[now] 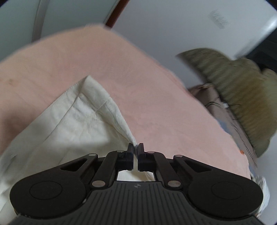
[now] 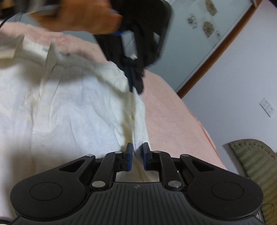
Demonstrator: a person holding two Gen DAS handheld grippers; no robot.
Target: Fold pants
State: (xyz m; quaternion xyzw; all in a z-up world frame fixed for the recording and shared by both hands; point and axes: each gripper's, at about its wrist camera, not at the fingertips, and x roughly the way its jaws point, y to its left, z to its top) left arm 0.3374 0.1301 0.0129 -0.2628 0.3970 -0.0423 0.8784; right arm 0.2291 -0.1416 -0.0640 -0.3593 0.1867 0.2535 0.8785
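The white pants (image 1: 72,124) lie on a pink bed cover (image 1: 121,69). My left gripper (image 1: 136,148) is shut on the pants' edge, lifting a fold of cloth that runs up to a hemmed corner. In the right wrist view the pants (image 2: 69,107) spread across the left, blurred by motion. My right gripper (image 2: 137,150) is shut on a raised ridge of the same cloth. The left gripper (image 2: 135,86) shows there too, held by a hand (image 2: 77,15), pinching the same ridge farther along.
The pink bed cover (image 2: 173,112) ends at the right, with a white wall (image 2: 233,77) and brown skirting behind. An olive ribbed cushion or chair (image 2: 256,166) stands at the right; it also shows in the left wrist view (image 1: 242,93).
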